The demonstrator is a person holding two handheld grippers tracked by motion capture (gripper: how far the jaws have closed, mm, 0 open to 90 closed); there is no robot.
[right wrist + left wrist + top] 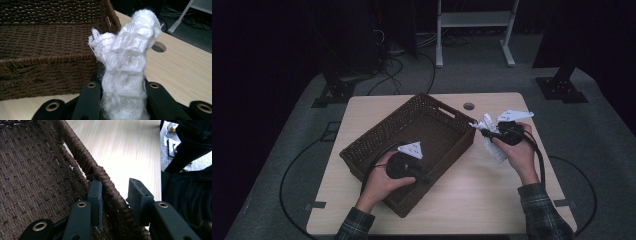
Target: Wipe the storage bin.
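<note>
A dark brown woven basket [382,127] lies at an angle on the light wooden table [492,200]. My left gripper [428,178] reaches over its near right wall. In the left gripper view the jaws of the left gripper [115,195] straddle the braided rim [100,171], one pad inside the basket and one outside, closed against it. My right gripper [484,131] hovers just off the basket's right corner, shut on a white knitted cloth [493,150]. In the right gripper view the cloth [127,50] stands up between the jaws of the right gripper [122,87], with the basket [50,67] close on the left.
A round cable hole [469,106] sits in the table near its far edge, behind the basket. A white metal frame [474,30] and loose cables stand on the floor beyond. Bare tabletop lies along the near edge and the right side.
</note>
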